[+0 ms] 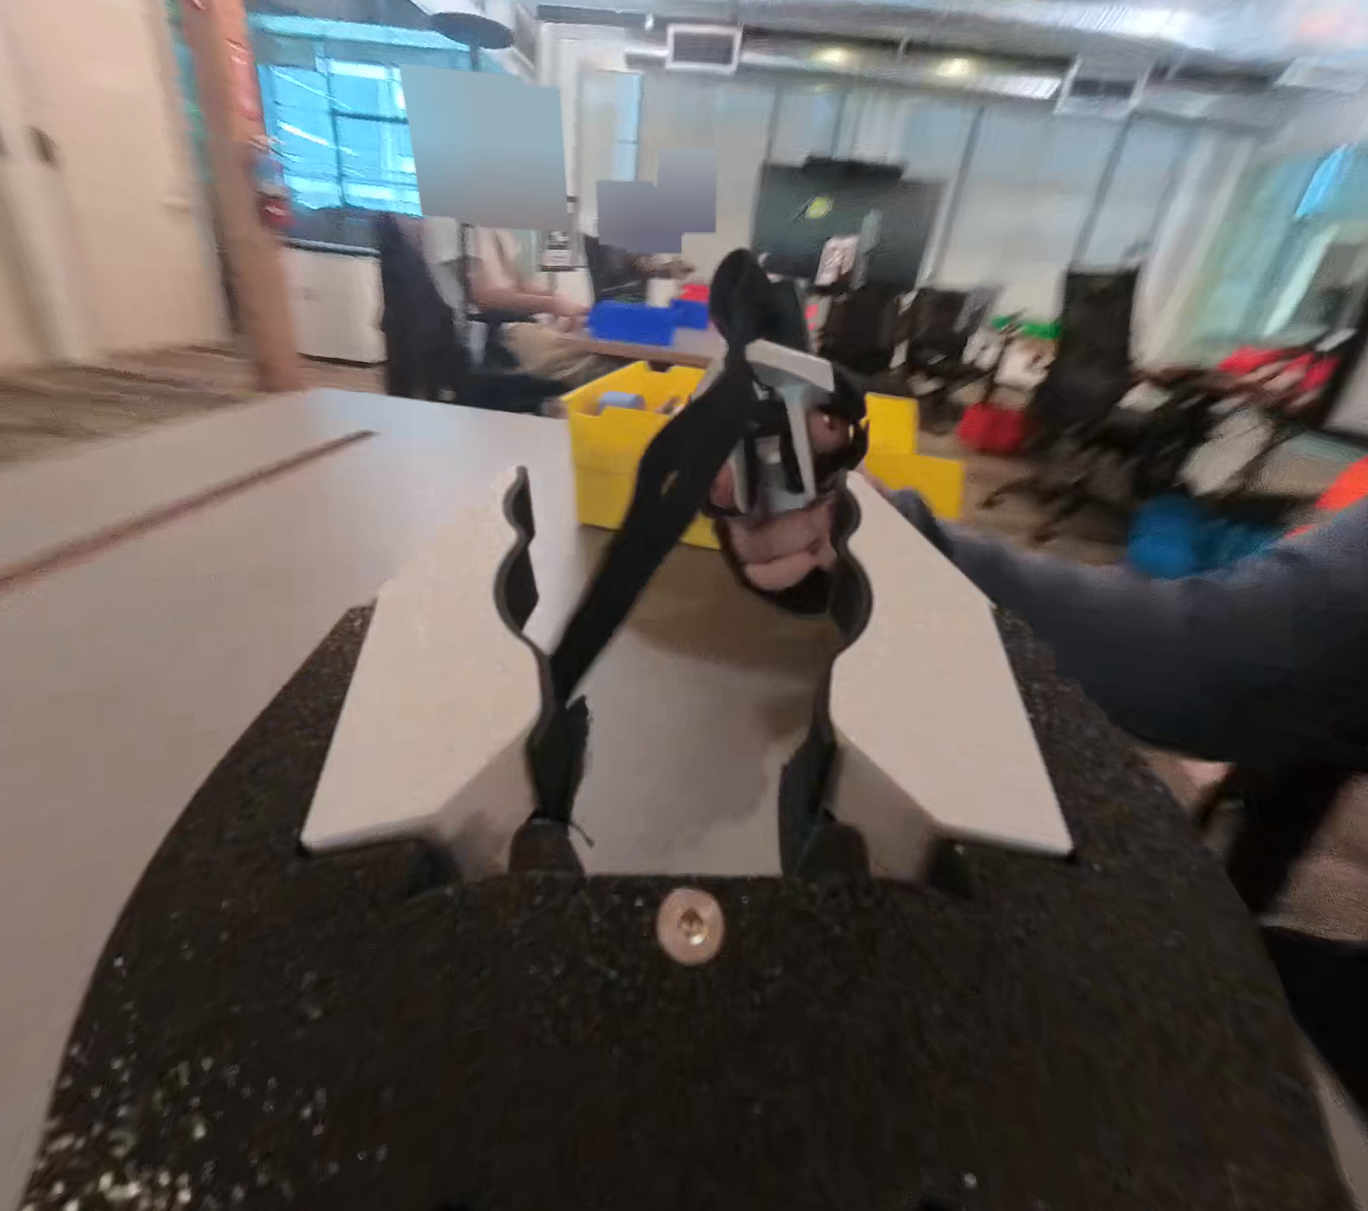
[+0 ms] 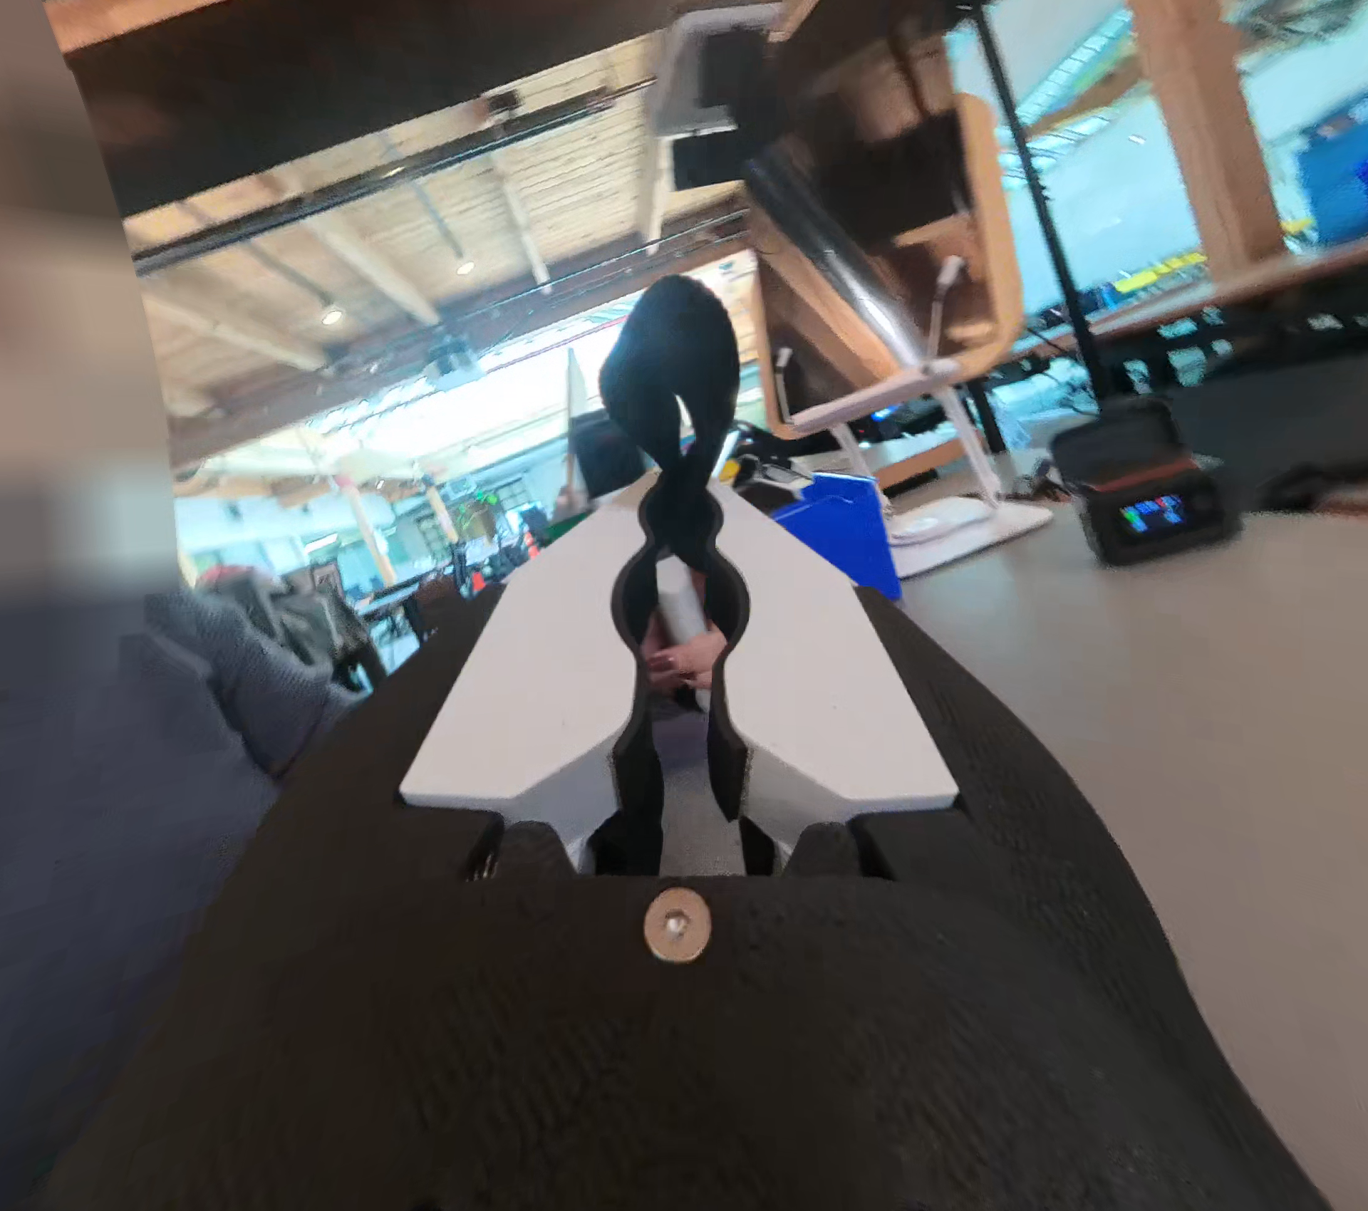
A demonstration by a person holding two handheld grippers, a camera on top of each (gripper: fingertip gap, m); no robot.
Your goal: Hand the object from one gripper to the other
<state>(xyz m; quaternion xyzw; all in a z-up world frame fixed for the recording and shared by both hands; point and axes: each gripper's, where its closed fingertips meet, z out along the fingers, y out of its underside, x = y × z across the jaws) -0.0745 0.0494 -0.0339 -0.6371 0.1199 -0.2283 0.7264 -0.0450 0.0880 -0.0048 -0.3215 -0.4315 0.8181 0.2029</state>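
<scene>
Right wrist view: my right gripper (image 2: pixel 681 509) clamps a black strap (image 2: pixel 677 361); my left gripper (image 1: pixel 685 509) stands wide, strap between its fingers

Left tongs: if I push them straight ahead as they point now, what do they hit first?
Probably the black strap running up between the open left tongs, then the right tongs gripping it just beyond. Depth is hard to judge.

Black strap (image 1: pixel 659 509) crosses gap between left gripper (image 1: pixel 685 509) fingers; right half seemingly free.
</scene>
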